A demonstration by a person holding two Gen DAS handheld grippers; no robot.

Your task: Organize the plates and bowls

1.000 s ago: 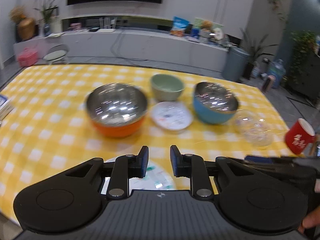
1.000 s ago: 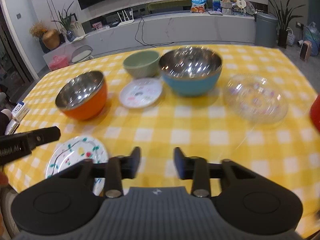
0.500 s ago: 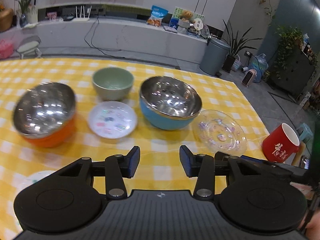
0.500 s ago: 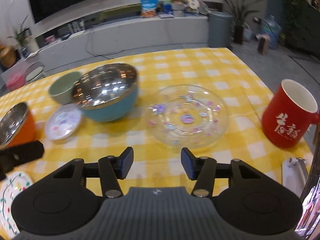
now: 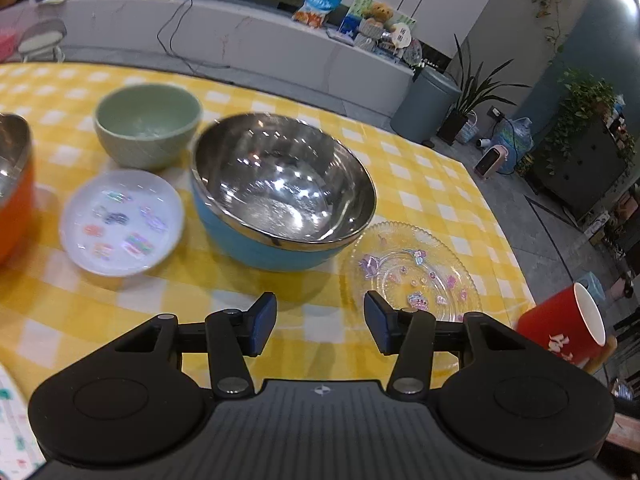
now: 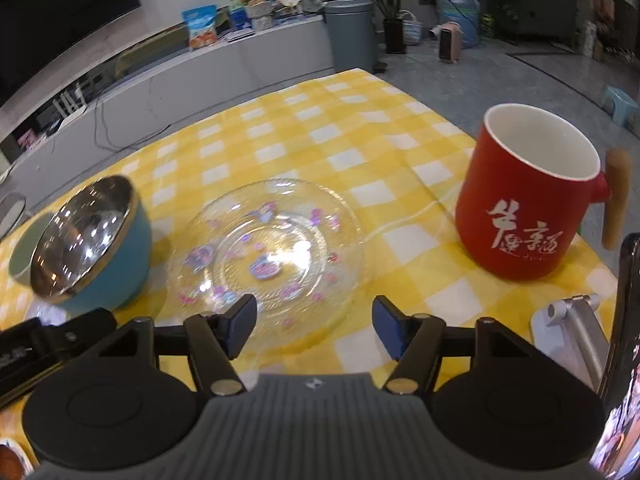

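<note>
A blue steel-lined bowl (image 5: 280, 196) sits mid-table, with a green bowl (image 5: 148, 124) behind it on the left, a small white plate (image 5: 120, 222) to its left and an orange bowl (image 5: 12, 184) at the left edge. A clear glass plate with stickers (image 5: 412, 276) lies to its right; it also shows in the right wrist view (image 6: 264, 256). My left gripper (image 5: 320, 322) is open and empty, just in front of the blue bowl. My right gripper (image 6: 314, 330) is open and empty, at the near rim of the glass plate. The blue bowl (image 6: 92, 240) stands left of that plate.
A red mug (image 6: 532, 196) stands right of the glass plate, near the table's right edge; it also shows in the left wrist view (image 5: 564, 328). A phone on a metal stand (image 6: 592, 320) is at the near right. A patterned plate's edge (image 5: 12, 432) shows bottom left.
Both grippers have swung to the right and moved closer to the dishes. Both have opened wider. The right one now faces the glass plate and mug; the left faces the blue bowl.
</note>
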